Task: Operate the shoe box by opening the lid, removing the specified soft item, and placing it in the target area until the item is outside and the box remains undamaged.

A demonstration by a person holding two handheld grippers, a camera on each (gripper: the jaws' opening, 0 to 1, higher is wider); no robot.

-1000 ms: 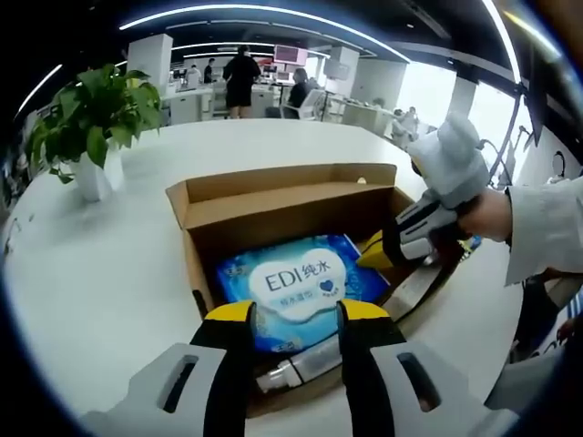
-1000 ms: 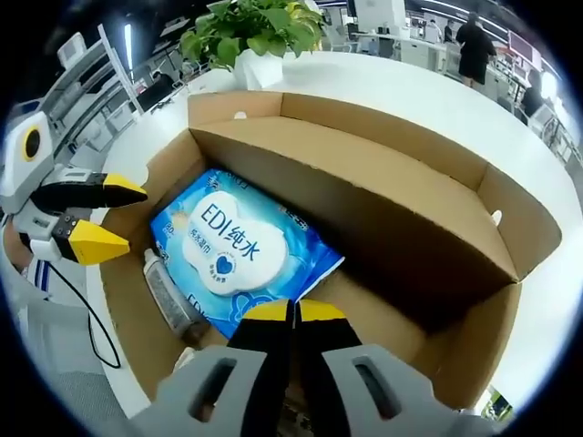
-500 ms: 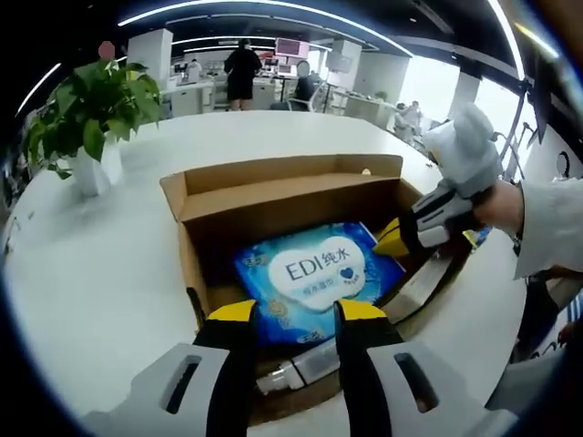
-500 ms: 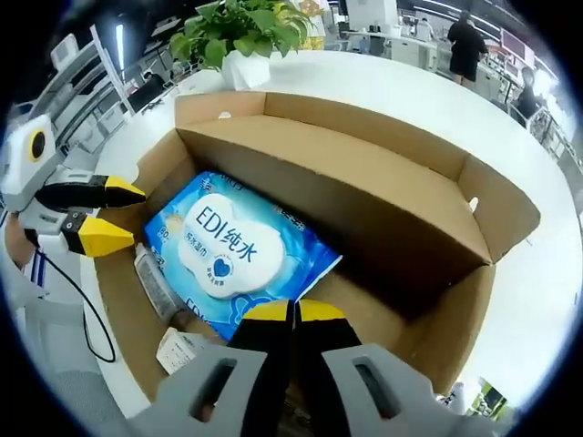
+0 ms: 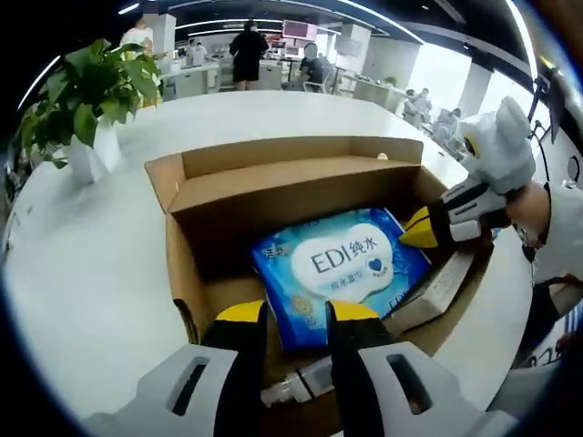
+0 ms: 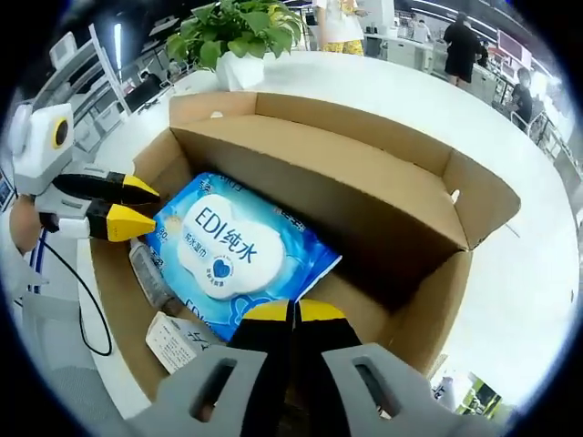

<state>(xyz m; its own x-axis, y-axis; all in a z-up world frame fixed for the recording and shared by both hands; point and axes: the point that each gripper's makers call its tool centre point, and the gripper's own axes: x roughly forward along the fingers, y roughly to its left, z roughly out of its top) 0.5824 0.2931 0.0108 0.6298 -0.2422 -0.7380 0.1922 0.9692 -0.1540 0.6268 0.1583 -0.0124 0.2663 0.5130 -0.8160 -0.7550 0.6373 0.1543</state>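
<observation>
One box point(image 5: 273, 187) on the white table point(image 5: 82, 273), brown cardboard, lid open and folded back on the far side. In it, one blue wipes pack point(image 5: 342, 273) lying flat, white label up, printed "EDI" with some characters. That's the soft item, and it's inside the box, on the floor of it.

Left gripper point(image 5: 296, 314), seen in the left gripper view: two yellow-tipped jaws, a clear gap between them, poised over the near edge of the pack. Whether the tips touch the pack, I can't tell. In the right gripper view it point(image 6: 137, 205) comes in from the left with its yellow tips spread, right at the pack's point(image 6: 237, 250) corner.

Right gripper point(image 6: 293, 311): jaws pressed together, no gap, nothing between them, sitting low over the pack's near edge. From the left gripper view it point(image 5: 419, 228) reaches in from the right, yellow tips just beside the pack, a hand point(image 5: 528, 205) behind it.

Other things in the box point(image 6: 364, 182): one clear bottle point(image 6: 150, 278) lying along the wall beside the pack, and one small white carton point(image 6: 178, 339) near the corner. The same carton point(image 5: 437, 291) shows by the right wall in the left gripper view.

One potted plant point(image 5: 86, 109) on the table, well apart from the box. Several people stand or sit at desks in the background.
</observation>
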